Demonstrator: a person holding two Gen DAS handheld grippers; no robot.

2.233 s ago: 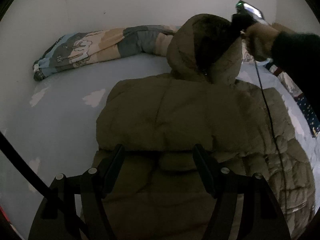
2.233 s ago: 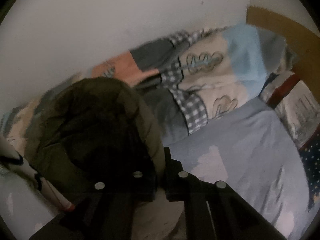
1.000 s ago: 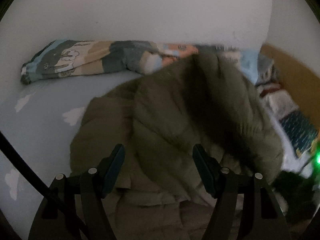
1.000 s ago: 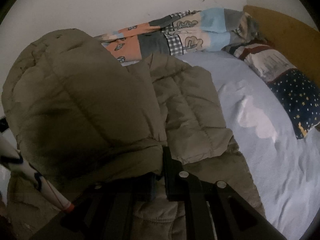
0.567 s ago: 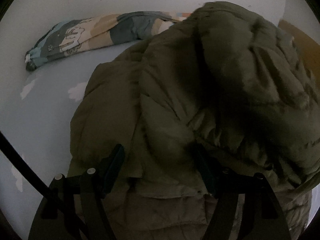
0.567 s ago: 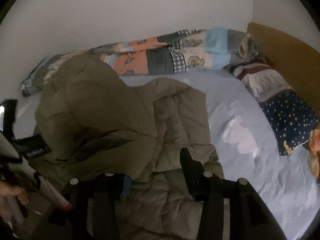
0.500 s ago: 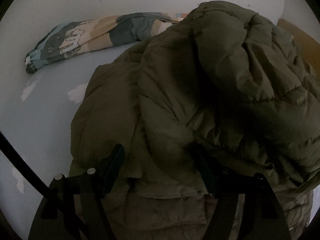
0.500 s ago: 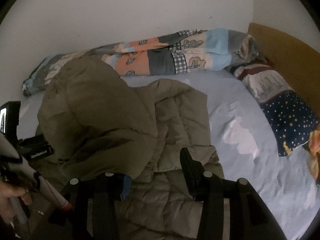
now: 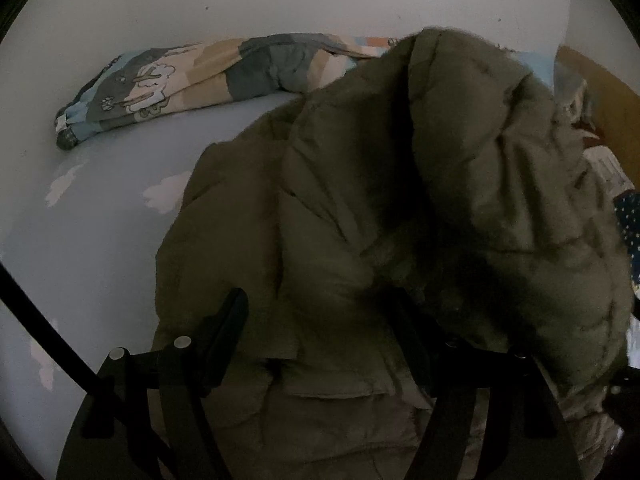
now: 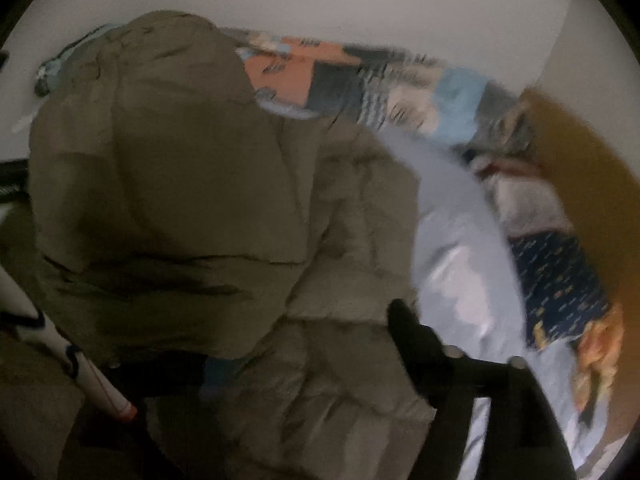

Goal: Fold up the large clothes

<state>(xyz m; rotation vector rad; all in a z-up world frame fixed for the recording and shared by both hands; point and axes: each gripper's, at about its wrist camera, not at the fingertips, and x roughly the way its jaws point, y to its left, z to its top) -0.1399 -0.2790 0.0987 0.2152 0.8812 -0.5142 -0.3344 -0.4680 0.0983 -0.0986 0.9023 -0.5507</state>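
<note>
1. The coat (image 9: 360,208) lies on the bed (image 9: 92,232), with its hood part folded forward over its body.
2. The left claw (image 9: 316,320) is wide open above the coat's lower part and holds nothing.
3. The right claw (image 10: 296,344) is also open; its left finger is partly hidden under the folded hood.
4. A quilt (image 9: 192,76) lies along the wall, well apart from the coat's near edge.
</note>
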